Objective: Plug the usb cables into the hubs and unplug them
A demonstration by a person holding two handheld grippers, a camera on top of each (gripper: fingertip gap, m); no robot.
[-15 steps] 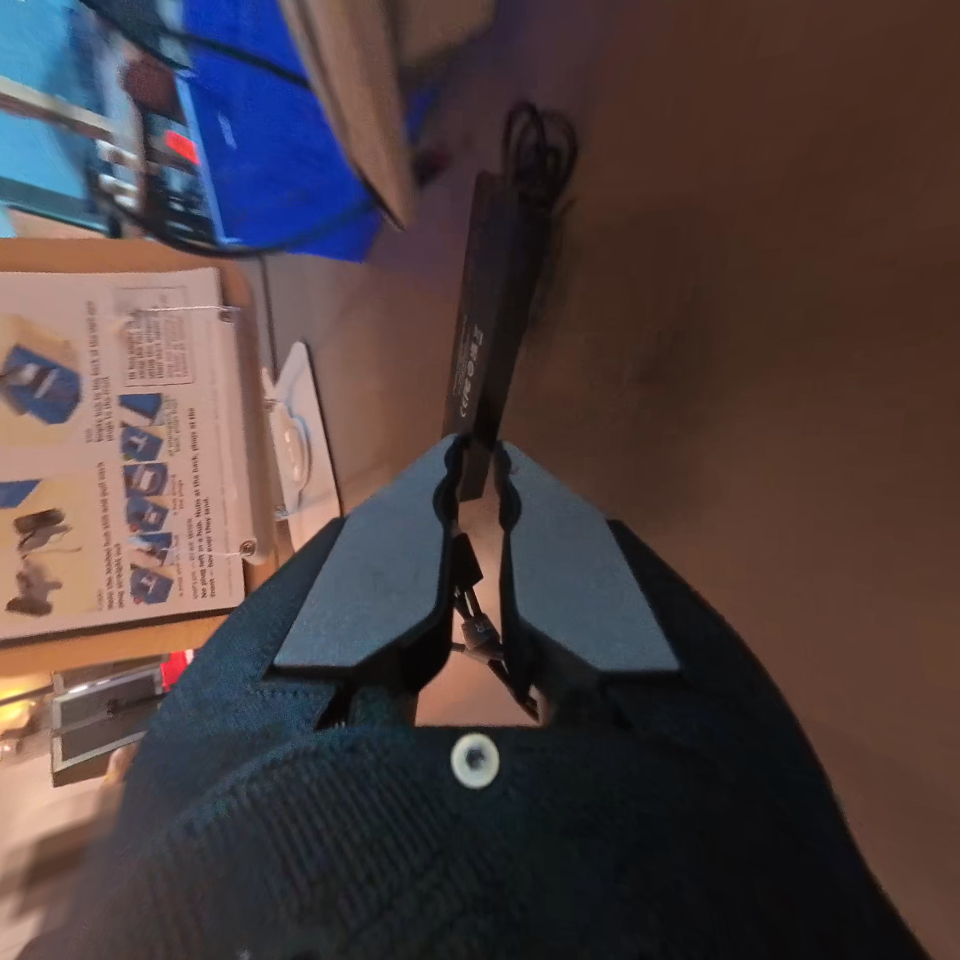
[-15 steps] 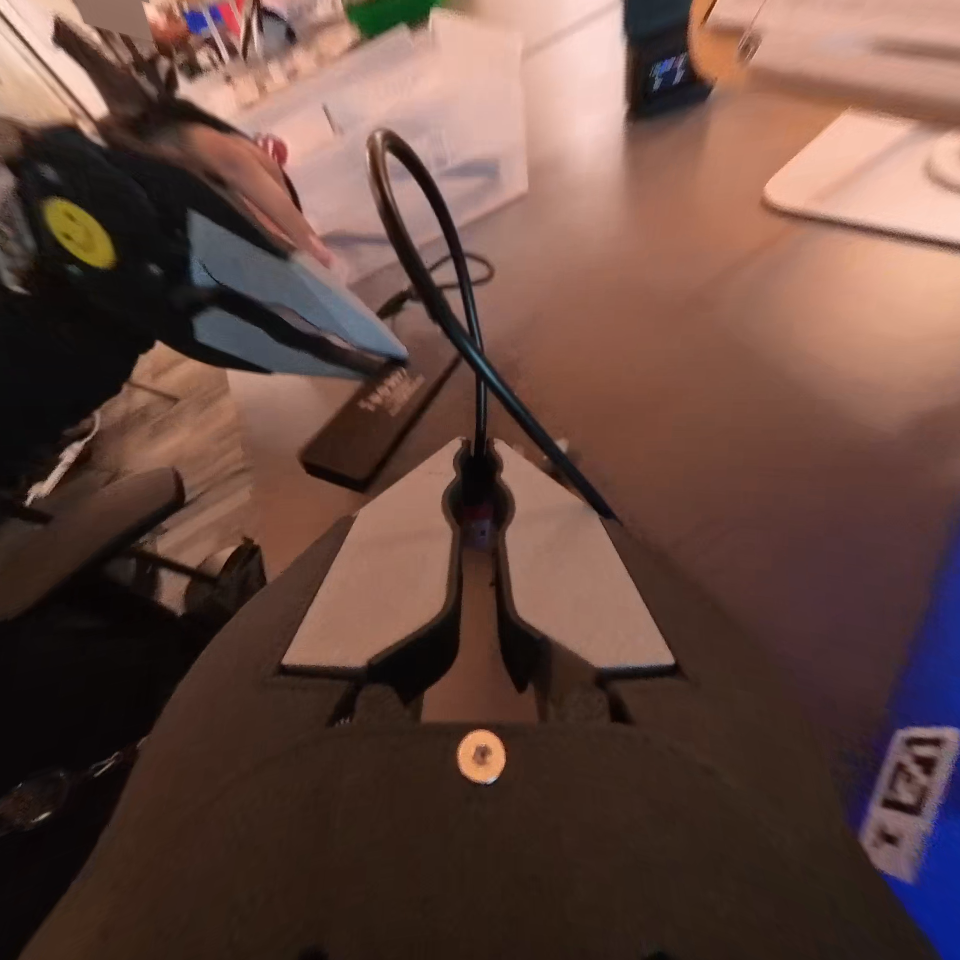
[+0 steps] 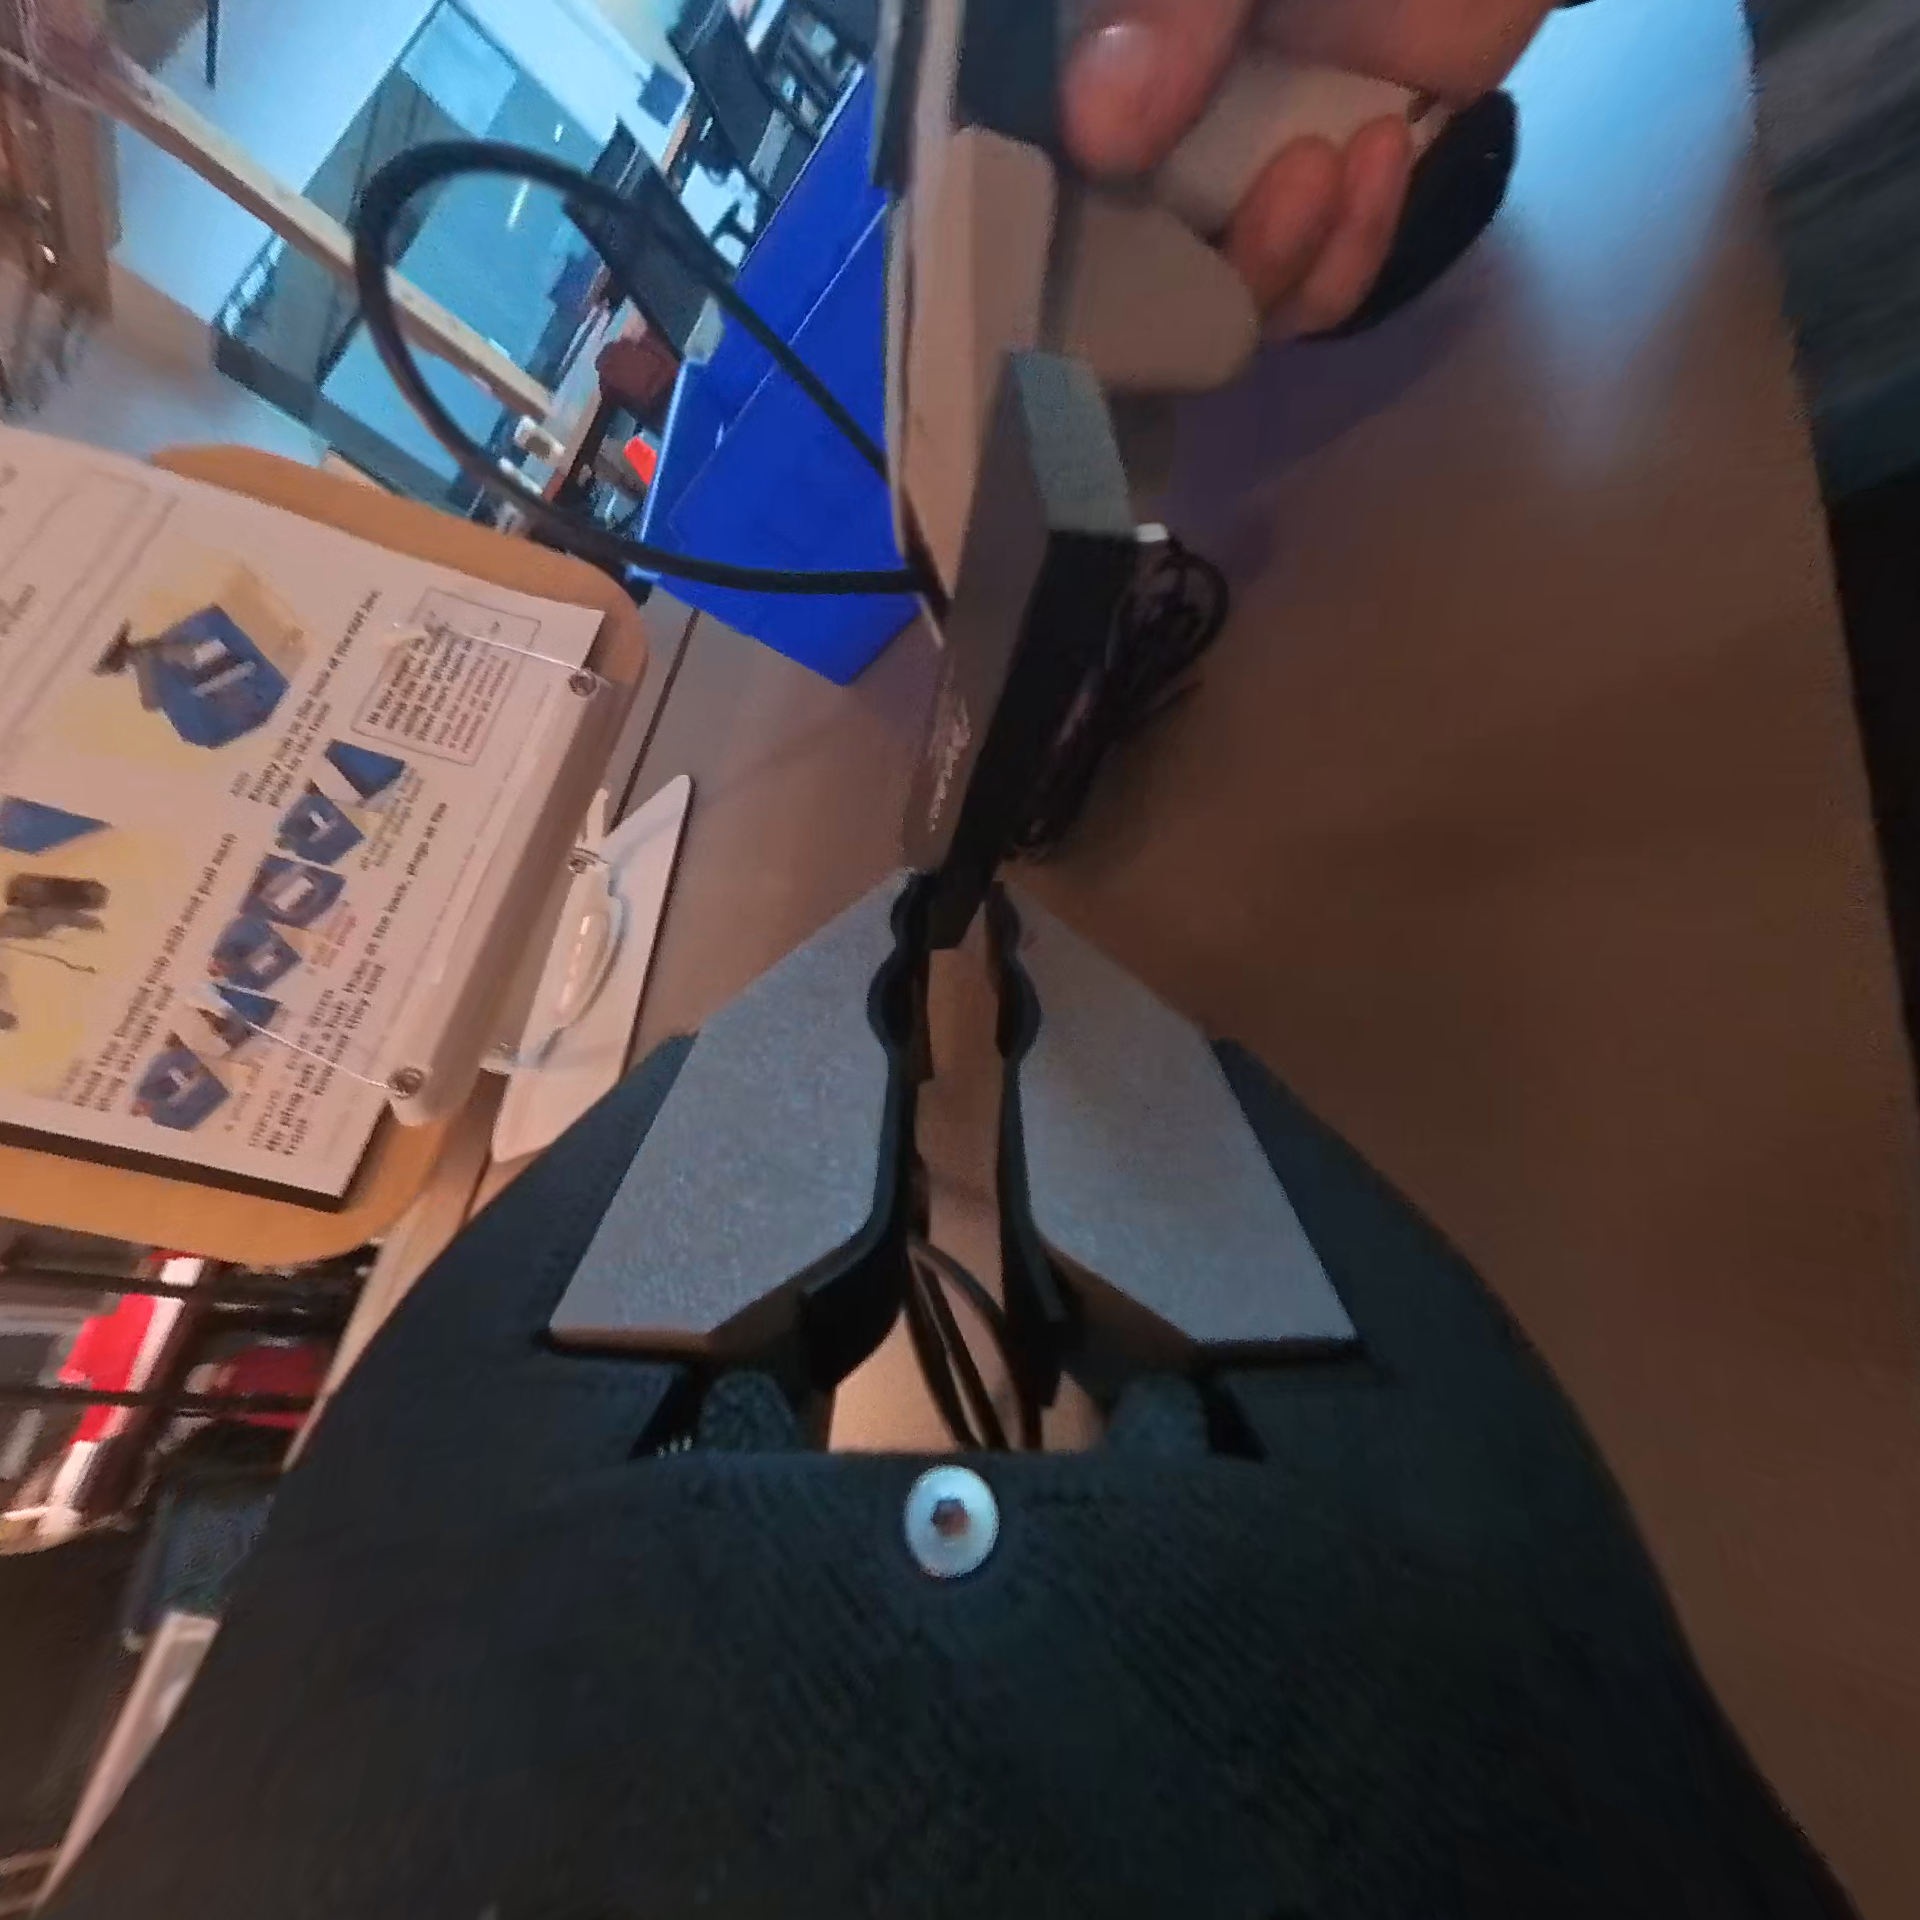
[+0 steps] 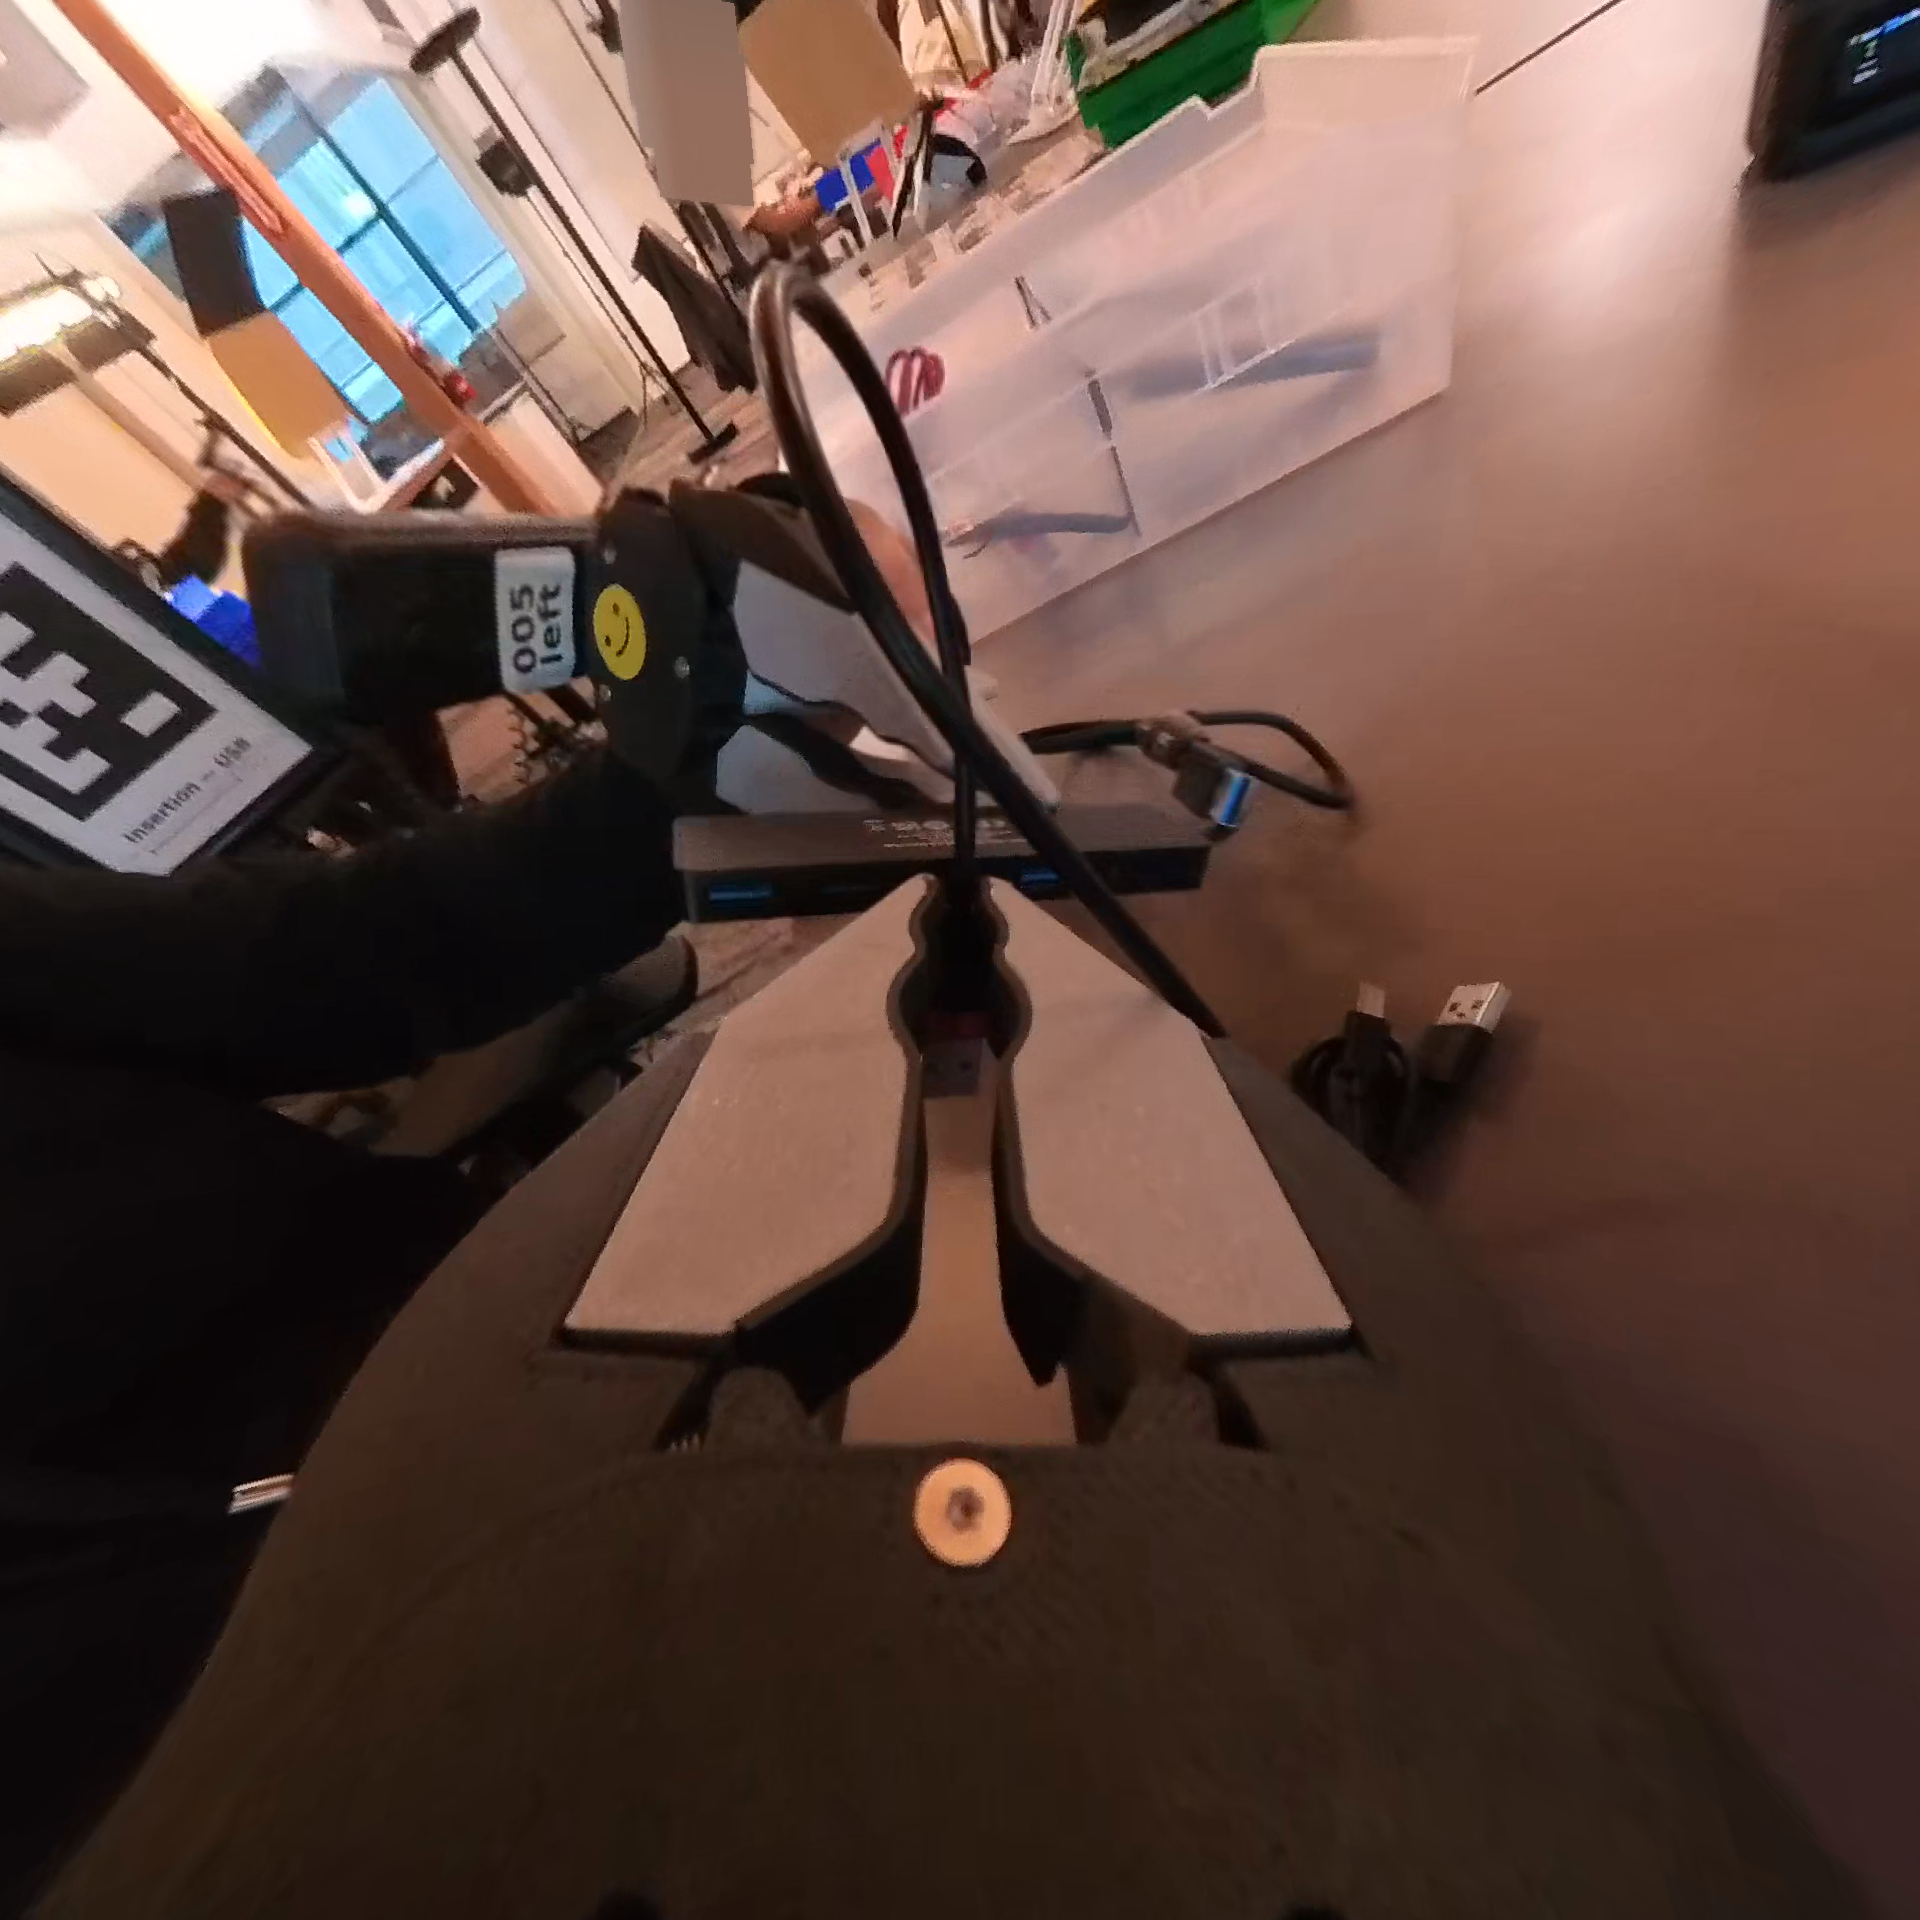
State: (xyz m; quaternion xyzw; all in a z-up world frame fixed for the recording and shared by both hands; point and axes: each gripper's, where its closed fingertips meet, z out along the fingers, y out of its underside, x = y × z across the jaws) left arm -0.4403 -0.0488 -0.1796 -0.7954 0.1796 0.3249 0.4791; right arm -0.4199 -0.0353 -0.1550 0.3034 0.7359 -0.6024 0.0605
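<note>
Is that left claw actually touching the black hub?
Touching. In the left wrist view the left gripper has its fingertips closed on the near end of the hub; no gap shows on either side.

A printed instruction sheet (image 3: 260,831) lies on a tan wooden board (image 3: 499,1174) beside a blue bin (image 3: 790,499), while a translucent plastic organiser (image 4: 1195,353) (contents blurred) sits across the brown table (image 4: 1610,727).
</note>
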